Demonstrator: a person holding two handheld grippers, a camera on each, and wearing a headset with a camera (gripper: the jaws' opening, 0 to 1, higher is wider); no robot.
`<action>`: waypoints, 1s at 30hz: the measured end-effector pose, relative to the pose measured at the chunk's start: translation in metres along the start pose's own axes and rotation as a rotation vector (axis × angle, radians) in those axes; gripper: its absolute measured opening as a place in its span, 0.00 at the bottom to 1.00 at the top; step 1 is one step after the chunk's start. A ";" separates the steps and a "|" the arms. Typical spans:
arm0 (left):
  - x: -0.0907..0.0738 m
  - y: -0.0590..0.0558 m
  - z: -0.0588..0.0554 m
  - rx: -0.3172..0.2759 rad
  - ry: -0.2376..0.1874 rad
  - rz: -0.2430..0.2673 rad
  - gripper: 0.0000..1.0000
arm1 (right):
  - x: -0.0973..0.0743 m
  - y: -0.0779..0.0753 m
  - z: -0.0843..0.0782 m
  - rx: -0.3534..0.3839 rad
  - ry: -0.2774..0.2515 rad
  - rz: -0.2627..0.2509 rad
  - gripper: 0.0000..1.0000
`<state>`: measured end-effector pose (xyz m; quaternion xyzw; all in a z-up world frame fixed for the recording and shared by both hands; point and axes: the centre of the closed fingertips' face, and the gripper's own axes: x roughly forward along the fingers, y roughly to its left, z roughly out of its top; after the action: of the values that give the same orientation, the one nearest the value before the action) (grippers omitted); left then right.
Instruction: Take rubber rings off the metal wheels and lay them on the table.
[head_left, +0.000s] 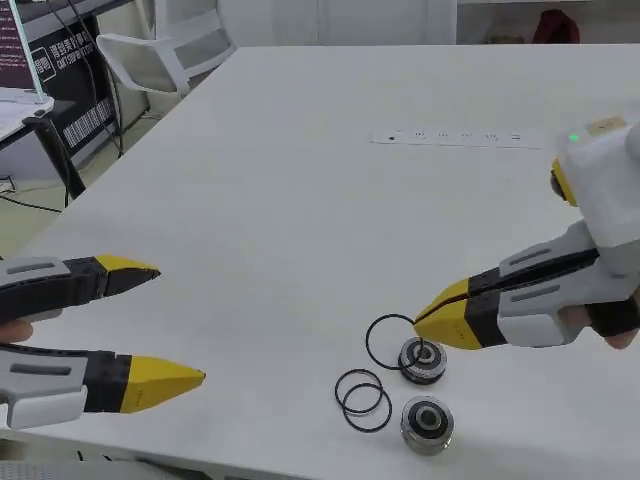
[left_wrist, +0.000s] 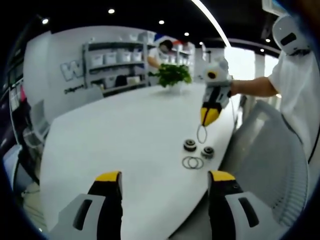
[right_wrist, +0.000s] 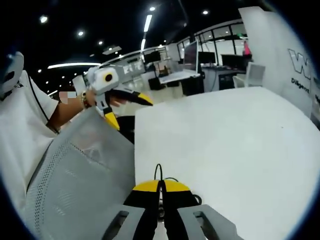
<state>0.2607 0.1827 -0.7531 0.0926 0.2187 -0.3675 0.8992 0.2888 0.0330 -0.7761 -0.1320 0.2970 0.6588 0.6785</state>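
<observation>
Two metal wheels (head_left: 422, 360) (head_left: 427, 423) stand close together near the white table's (head_left: 300, 180) front edge. My right gripper (head_left: 420, 321) is shut on a thin black rubber ring (head_left: 367, 345), which hangs from its tip just above the farther wheel. Two more loose rings (head_left: 337, 389) lie overlapping on the table left of the wheels. My left gripper (head_left: 150, 322) hovers open and empty at the table's front left. In the left gripper view, the right gripper (left_wrist: 209, 117) dangles the ring (left_wrist: 201, 134) over the wheels (left_wrist: 190, 145). The right gripper's own view has its jaws (right_wrist: 160, 189) pinched on the ring (right_wrist: 158, 172).
A white power strip (head_left: 455, 137) lies at the far right of the table. An office chair (head_left: 160, 55) stands beyond the far left corner. A mesh chair back (right_wrist: 80, 165) is beside the table edge. A potted plant (left_wrist: 172, 75) sits at the table's far end.
</observation>
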 end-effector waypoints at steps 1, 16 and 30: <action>0.000 0.000 0.000 0.001 0.000 0.002 0.70 | 0.004 0.001 -0.001 -0.002 0.007 0.006 0.00; -0.004 0.002 -0.003 -0.020 -0.009 0.021 0.70 | 0.040 -0.006 -0.028 0.037 0.088 0.030 0.00; -0.006 0.002 -0.007 -0.028 -0.002 0.022 0.70 | 0.051 -0.016 -0.048 0.064 0.142 0.009 0.00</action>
<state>0.2560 0.1897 -0.7564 0.0823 0.2219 -0.3546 0.9046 0.2914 0.0455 -0.8468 -0.1554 0.3658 0.6410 0.6567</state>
